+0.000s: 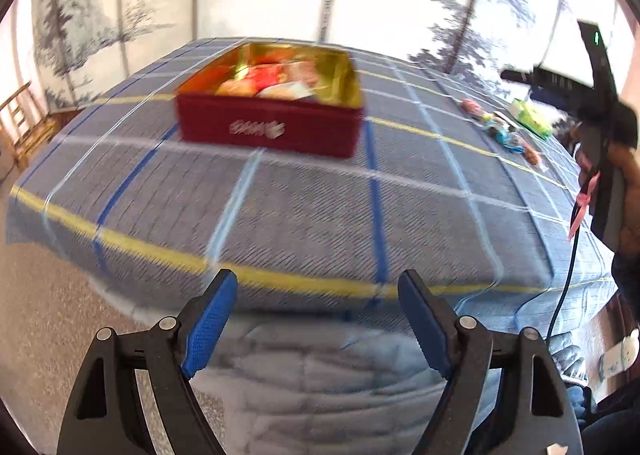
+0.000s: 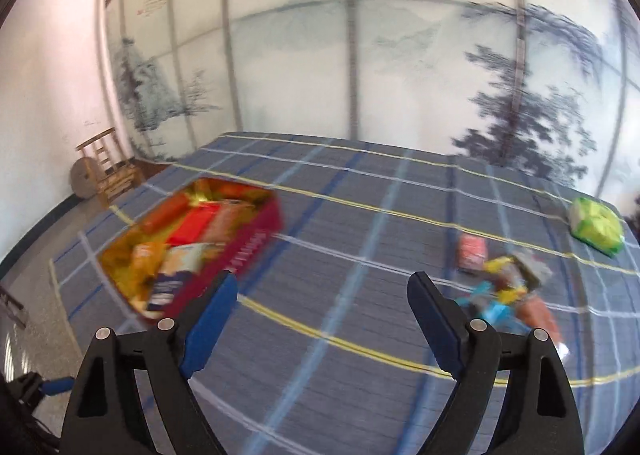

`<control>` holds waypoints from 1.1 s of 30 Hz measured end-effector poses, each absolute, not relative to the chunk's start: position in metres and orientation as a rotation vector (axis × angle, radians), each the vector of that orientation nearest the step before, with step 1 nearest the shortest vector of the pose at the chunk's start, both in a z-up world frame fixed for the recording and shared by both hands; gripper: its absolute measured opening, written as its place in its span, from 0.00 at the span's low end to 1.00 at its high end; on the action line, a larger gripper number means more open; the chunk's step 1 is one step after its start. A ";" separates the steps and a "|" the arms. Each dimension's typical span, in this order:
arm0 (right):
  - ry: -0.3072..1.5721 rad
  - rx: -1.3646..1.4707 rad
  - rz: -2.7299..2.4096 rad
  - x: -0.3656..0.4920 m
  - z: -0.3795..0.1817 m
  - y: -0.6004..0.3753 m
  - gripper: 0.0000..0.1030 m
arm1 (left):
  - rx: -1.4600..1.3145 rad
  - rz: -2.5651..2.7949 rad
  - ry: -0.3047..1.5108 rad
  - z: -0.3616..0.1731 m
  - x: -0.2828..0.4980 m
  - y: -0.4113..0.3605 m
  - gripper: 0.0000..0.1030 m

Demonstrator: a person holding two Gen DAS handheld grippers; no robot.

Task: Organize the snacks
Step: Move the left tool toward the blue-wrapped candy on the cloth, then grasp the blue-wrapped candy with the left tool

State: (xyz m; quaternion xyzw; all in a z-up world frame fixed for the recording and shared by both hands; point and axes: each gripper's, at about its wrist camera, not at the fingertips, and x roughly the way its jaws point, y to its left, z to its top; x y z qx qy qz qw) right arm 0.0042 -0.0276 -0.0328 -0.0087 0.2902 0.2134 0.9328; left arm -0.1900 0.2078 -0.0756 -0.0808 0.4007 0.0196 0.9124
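A red tin with a gold inside [image 1: 270,126] stands on the plaid cloth, filled with several wrapped snacks [image 1: 272,79]. In the right wrist view the same tin [image 2: 192,247] lies at the left, blurred. Loose snacks [image 2: 504,287] lie in a heap at the right, with a pink packet [image 2: 473,249] beside them and a green packet [image 2: 597,226] farther back. My left gripper [image 1: 318,315] is open and empty, near the cloth's front edge. My right gripper [image 2: 322,311] is open and empty, above the cloth between the tin and the heap.
A grey-blue plaid cloth [image 1: 360,207] covers the table and hangs over its front edge. A painted panel wall [image 2: 360,67] stands behind. A wooden rack [image 2: 106,171] sits in the left corner. A hand holds the other gripper's body [image 1: 600,127] at the right edge.
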 end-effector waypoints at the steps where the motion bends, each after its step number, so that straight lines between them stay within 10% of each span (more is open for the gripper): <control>1: 0.612 0.000 0.365 0.014 -0.041 -0.058 0.85 | -0.153 0.015 0.819 -0.070 -0.181 0.199 0.77; 19: 0.786 0.476 -0.053 0.074 -0.151 -0.379 0.87 | 0.135 -0.371 0.846 -0.043 0.046 -0.056 0.78; 24: 0.711 0.612 -0.015 0.061 -0.161 -0.399 0.90 | 0.161 -0.403 0.896 -0.064 0.074 -0.088 0.43; 33: 0.701 0.614 0.035 0.062 -0.158 -0.394 0.91 | 0.123 -0.355 0.955 -0.086 0.105 -0.085 0.38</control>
